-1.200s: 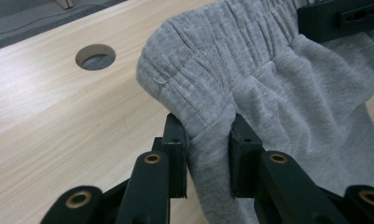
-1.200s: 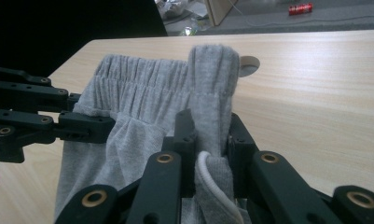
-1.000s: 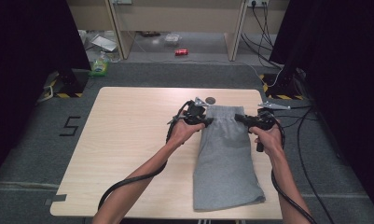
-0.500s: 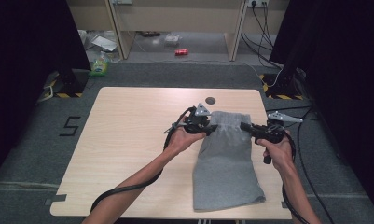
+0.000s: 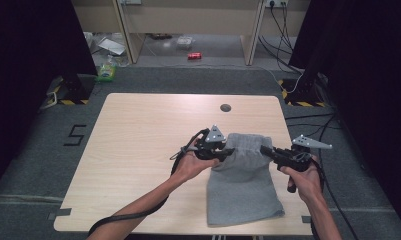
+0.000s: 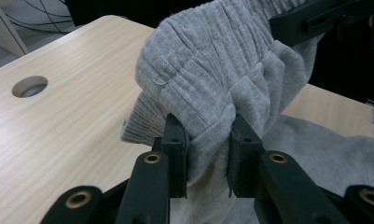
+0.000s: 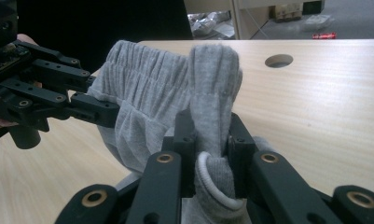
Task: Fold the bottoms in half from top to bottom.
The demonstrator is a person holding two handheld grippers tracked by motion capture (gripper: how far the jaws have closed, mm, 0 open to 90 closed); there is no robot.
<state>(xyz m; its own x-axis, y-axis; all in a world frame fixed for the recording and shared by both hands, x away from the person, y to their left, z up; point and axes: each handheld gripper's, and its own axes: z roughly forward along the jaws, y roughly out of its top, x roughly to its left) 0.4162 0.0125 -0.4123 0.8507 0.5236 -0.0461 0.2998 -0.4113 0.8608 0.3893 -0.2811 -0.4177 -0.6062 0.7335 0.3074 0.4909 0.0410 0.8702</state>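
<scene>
Left gripper (image 6: 205, 163) jaws clamp a bunched fold of grey garment (image 5: 243, 185) at its waistband; right gripper (image 7: 211, 158) jaws pinch the opposite waistband corner w/ white drawstring. Between the jaws the band hangs lifted; the rest trails below them on the worktop (image 5: 138, 145), cable hole (image 5: 225, 107) beyond.

Grey ribbed-waist garment (image 5: 243, 185), likely shorts, waistband lifted, lower part flat on table

The grey garment's (image 5: 243, 185) near hem overhangs the table (image 5: 138, 150) edge, partly hidden.
</scene>
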